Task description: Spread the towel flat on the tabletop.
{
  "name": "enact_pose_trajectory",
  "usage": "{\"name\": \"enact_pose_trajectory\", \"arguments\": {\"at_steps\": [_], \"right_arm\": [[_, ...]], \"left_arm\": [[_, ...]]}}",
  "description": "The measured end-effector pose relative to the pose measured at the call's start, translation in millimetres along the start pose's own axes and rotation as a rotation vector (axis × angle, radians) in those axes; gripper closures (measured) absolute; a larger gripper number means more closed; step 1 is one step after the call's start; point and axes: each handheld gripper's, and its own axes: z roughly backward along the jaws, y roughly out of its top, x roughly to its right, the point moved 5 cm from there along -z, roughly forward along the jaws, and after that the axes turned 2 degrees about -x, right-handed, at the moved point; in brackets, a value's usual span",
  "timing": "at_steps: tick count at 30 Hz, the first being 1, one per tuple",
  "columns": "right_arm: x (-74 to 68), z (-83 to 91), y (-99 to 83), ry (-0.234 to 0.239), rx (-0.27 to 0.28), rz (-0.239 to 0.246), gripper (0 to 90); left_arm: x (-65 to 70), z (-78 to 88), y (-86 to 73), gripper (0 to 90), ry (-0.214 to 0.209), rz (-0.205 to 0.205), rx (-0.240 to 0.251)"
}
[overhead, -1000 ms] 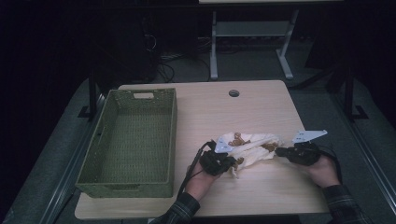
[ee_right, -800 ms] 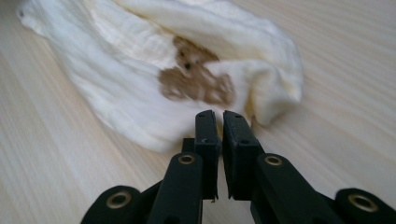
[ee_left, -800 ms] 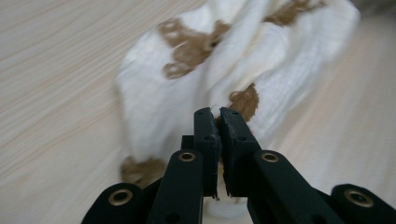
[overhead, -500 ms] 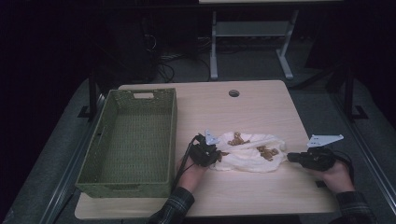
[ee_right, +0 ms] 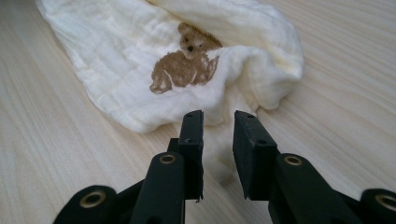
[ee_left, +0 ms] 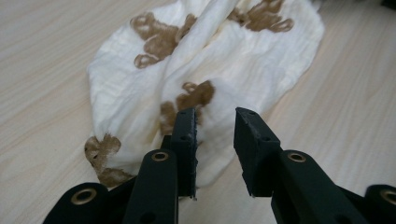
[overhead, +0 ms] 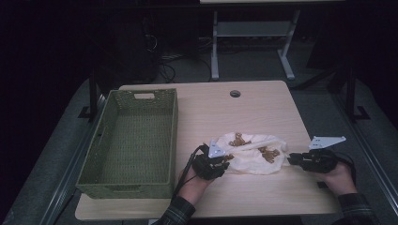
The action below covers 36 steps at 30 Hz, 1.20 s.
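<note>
Looking down from the high view, we see the cream cloth point(overhead: 253, 153), printed with brown bears, lying crumpled on the wooden table point(overhead: 263, 108), right of the green woven basket point(overhead: 129, 140) and apart from it. Our left gripper point(overhead: 220, 161) sits at the cloth's left edge, our right gripper point(overhead: 293, 159) just off its right edge. In the left gripper view the jaws stand parted with a clear gap; the cloth point(ee_left: 205, 79) lies under and ahead of them, nothing pinched. In the right gripper view the jaws likewise stand apart above the cloth's point(ee_right: 187, 70) near edge, pads not pressing on it. Both pairs of jaws have just been opening, with no fabric clamped between them. A folded ridge runs across the cloth's middle.
</note>
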Motion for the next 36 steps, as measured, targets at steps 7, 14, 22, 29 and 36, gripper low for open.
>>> {"name": "enact_pose_trajectory", "arguments": {"at_steps": [7, 14, 22, 29, 36], "right_arm": [[-0.2, -4.0, -1.4, 0.005, -0.017, 0.003, 72.7], [1.0, -5.0, -2.9, 0.001, -0.027, 0.004, 72.4], [4.4, -4.3, -4.9, 0.005, -0.033, -0.016, 65.2], [0.8, -10.1, -6.0, 0.008, -0.068, 0.029, 80.7], [-4.9, -5.4, -7.3, 0.033, -0.069, 0.038, 85.3]], "left_arm": [[-0.8, -2.5, -4.7, 69.9, -0.034, 0.003, -0.025], [-10.9, -25.2, -21.7, 68.3, -0.027, 0.005, -0.127], [-10.4, -30.0, -23.6, 64.5, -0.025, -0.017, -0.136], [-11.4, -29.0, -21.8, 84.1, -0.014, -0.031, -0.146], [-9.7, -6.2, -16.1, 85.0, -0.053, 0.028, -0.085]]}}
